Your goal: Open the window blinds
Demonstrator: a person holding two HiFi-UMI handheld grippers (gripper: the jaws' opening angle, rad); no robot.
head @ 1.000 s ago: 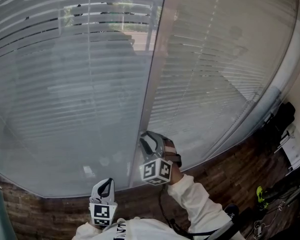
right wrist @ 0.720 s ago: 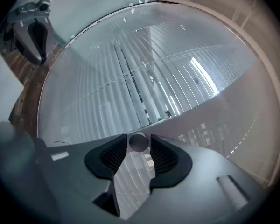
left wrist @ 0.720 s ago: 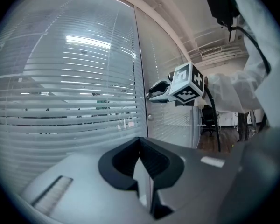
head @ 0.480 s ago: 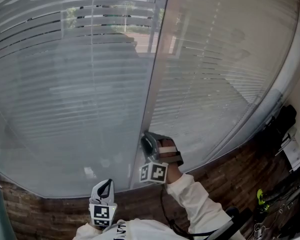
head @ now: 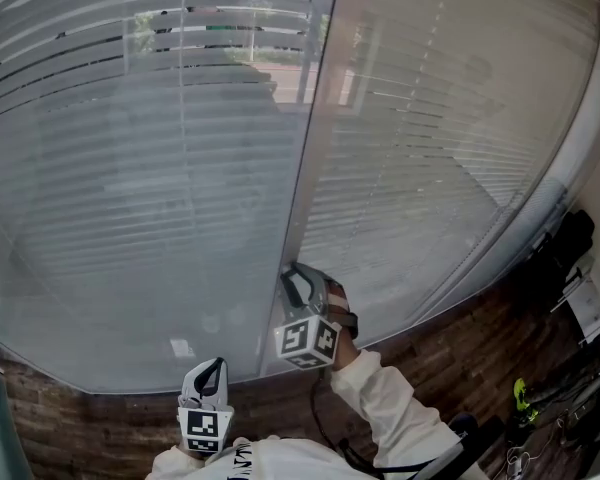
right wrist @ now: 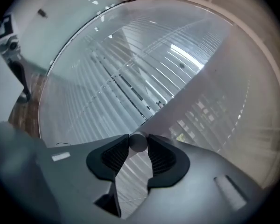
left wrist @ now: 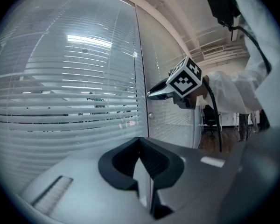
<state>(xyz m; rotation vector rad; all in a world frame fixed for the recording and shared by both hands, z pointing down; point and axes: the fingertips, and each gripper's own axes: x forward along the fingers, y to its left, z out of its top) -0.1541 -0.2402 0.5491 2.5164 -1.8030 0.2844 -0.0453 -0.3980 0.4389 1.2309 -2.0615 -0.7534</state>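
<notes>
Two slatted blinds are counted, a left blind (head: 130, 168) and a right blind (head: 450, 148), parted by one upright frame post (head: 306, 148). Two grippers are seen, the left gripper (head: 212, 363) and the right gripper (head: 292, 272), whose jaws have just been closed further on the single round knob (right wrist: 138, 142).

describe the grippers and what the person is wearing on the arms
Both the left gripper and right gripper are grey plastic with two jaws lined by black ribbed pads. Each carries a white cube printed with black square markers. A black cable trails from the right one. The sleeve is cream-white.
</notes>
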